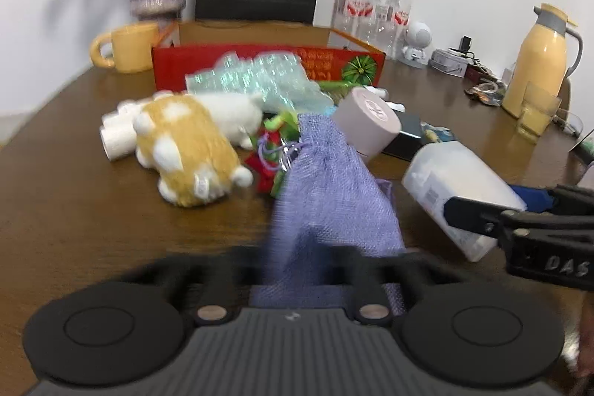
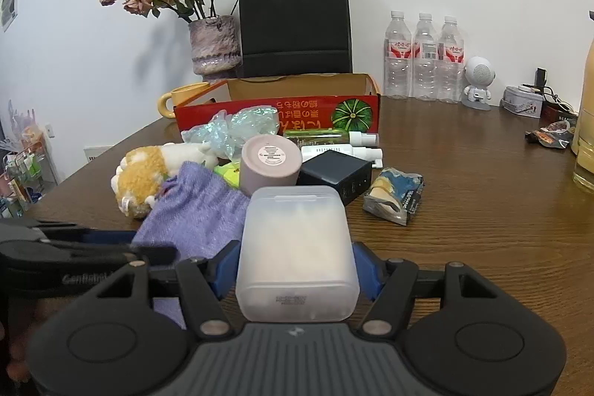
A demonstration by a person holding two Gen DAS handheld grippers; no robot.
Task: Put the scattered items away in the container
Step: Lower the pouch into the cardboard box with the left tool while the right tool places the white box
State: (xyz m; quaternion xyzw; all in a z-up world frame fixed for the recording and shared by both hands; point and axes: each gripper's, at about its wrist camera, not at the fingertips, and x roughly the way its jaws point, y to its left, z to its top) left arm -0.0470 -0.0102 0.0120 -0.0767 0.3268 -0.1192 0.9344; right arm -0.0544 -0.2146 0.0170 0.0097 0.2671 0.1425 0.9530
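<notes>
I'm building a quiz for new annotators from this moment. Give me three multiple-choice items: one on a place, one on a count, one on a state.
1. Where does the black paper bag stand?
A. behind the red box
B. in front of the plush toy
C. inside the yellow mug

2. How many clear water bottles stand by the wall?
A. one
B. three
C. five

3. What is the right claw doing?
A. hanging open
B. shut on nothing
C. gripping the translucent plastic box

Key: 1 A, the bag rises behind the red box. 2 B, three caps show. 3 C, blue pads press the translucent plastic box.
</notes>
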